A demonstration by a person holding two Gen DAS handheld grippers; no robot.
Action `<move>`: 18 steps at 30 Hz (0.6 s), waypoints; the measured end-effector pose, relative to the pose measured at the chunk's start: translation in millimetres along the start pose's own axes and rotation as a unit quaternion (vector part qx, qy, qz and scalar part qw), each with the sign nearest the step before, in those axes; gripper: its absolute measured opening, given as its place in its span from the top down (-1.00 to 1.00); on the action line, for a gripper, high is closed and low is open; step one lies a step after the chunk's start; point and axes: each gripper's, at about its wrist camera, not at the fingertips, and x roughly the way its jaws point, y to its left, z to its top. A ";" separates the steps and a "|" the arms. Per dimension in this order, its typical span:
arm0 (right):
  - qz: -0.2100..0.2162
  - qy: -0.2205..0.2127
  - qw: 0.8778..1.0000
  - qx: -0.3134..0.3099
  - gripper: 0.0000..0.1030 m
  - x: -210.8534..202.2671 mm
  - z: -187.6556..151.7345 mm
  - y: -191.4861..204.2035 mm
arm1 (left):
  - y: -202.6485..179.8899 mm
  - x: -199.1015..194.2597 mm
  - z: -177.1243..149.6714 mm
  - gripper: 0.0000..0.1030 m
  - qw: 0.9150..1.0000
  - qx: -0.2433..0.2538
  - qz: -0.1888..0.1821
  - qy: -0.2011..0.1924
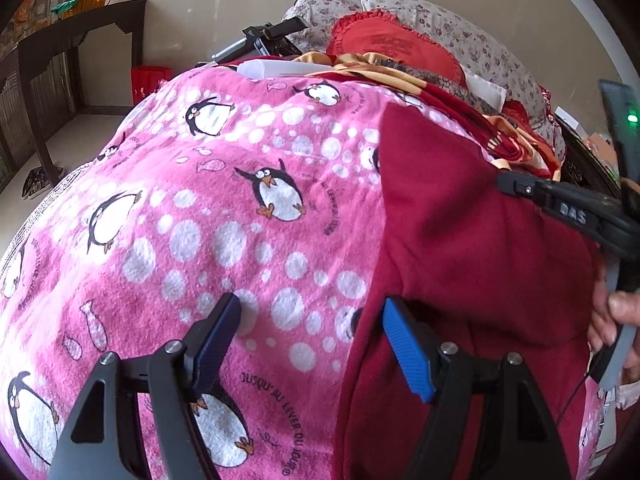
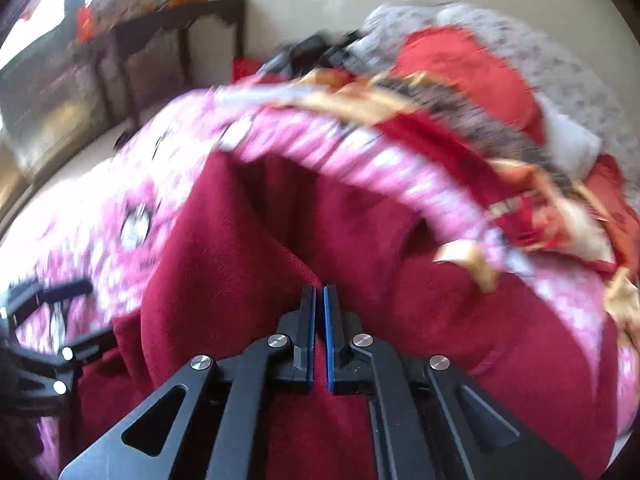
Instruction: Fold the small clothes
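Note:
A dark red garment [image 1: 472, 248] lies on the right half of a pink penguin blanket [image 1: 200, 208]. My left gripper [image 1: 314, 326] hovers open at the garment's left edge: one blue pad is over the blanket, the other over the red cloth, and nothing is between them. My right gripper [image 1: 505, 184] reaches in from the right to the garment's far corner, with a person's hand [image 1: 616, 316] behind it. The right wrist view is blurred. In it my right gripper [image 2: 319, 291] is shut, and a raised ridge of the red garment [image 2: 224, 264] runs straight into its tips.
Crumpled red and gold fabrics [image 1: 400, 70], a red cushion [image 1: 384, 40] and a floral pillow [image 1: 472, 32] pile up behind the blanket. Black equipment [image 1: 264, 38] lies at the blanket's far edge. A dark wooden table [image 1: 80, 36] stands on the pale floor to the left.

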 end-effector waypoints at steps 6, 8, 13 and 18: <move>0.025 0.044 0.995 0.080 1.00 11.9 -0.5 -18.4 | 5.5 -8.7 -0.4 -0.50 1.000 0.008 0.012 -0.002; 0.068 0.014 0.994 0.087 0.91 -4.2 9.1 -14.3 | 11.3 -10.2 -0.4 -0.50 1.000 0.004 0.015 -0.005; 0.079 -0.011 0.997 0.021 0.50 -1.6 42.1 30.6 | 15.8 -13.5 2.1 -0.50 1.000 -0.006 0.009 -0.006; 0.072 0.046 0.996 -0.027 0.92 53.4 62.6 59.6 | 21.2 -19.9 -0.3 -0.50 1.000 -0.005 0.004 -0.006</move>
